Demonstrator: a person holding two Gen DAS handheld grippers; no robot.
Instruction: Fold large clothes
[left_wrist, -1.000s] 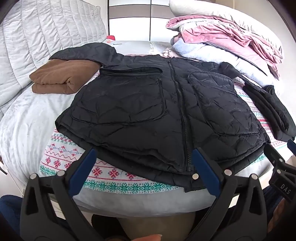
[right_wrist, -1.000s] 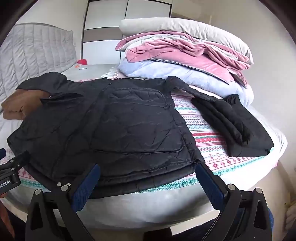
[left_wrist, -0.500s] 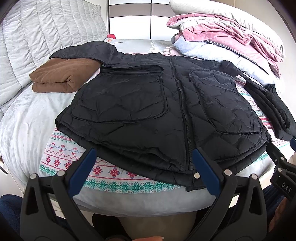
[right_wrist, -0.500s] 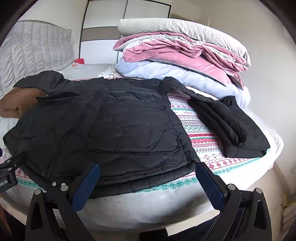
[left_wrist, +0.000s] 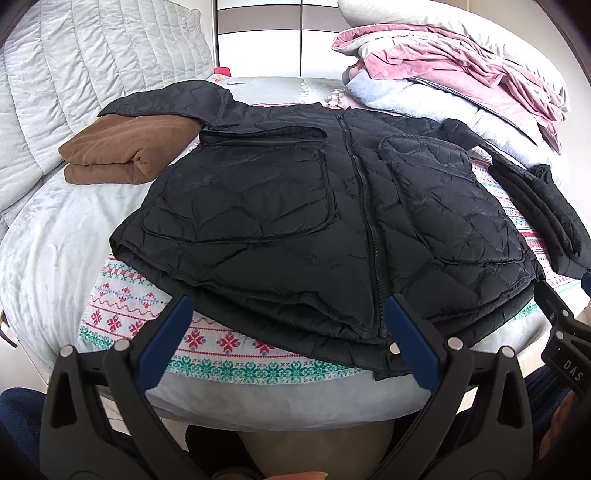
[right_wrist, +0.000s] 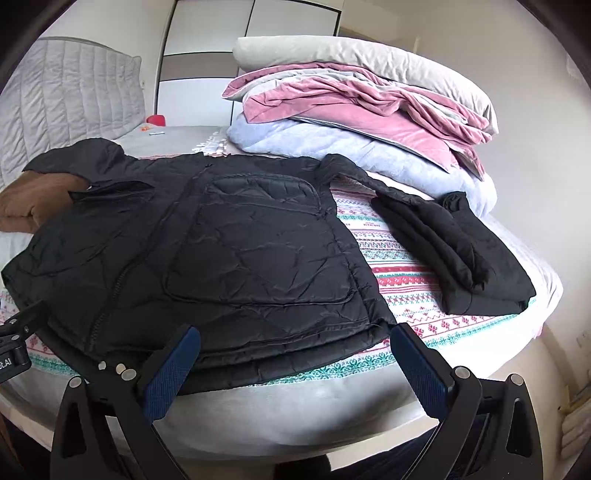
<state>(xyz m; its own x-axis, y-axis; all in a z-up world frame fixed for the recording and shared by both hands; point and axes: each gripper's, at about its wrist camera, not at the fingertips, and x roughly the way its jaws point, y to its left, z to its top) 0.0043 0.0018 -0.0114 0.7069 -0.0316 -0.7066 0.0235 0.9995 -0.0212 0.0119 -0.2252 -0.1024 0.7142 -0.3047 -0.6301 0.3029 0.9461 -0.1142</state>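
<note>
Lying flat and zipped up on the bed, the black jacket covered the middle, with its bottom hem at 6 o'clock, close to the bed's near edge. The left tool hung over that hem, spread wide and gripping nothing. The right tool did the same at the hem's other end, also spread wide and empty. At 9 o'clock in the left view sat a folded brown blanket, touching one sleeve. At 3 o'clock in the right view lay a folded black garment, just beside the jacket, with a strip of patterned cover free between them. A pile of pink and grey bedding filled 1 o'clock. Compared with a second ago, the jacket lay the same, and both tools had crept a little closer.
</note>
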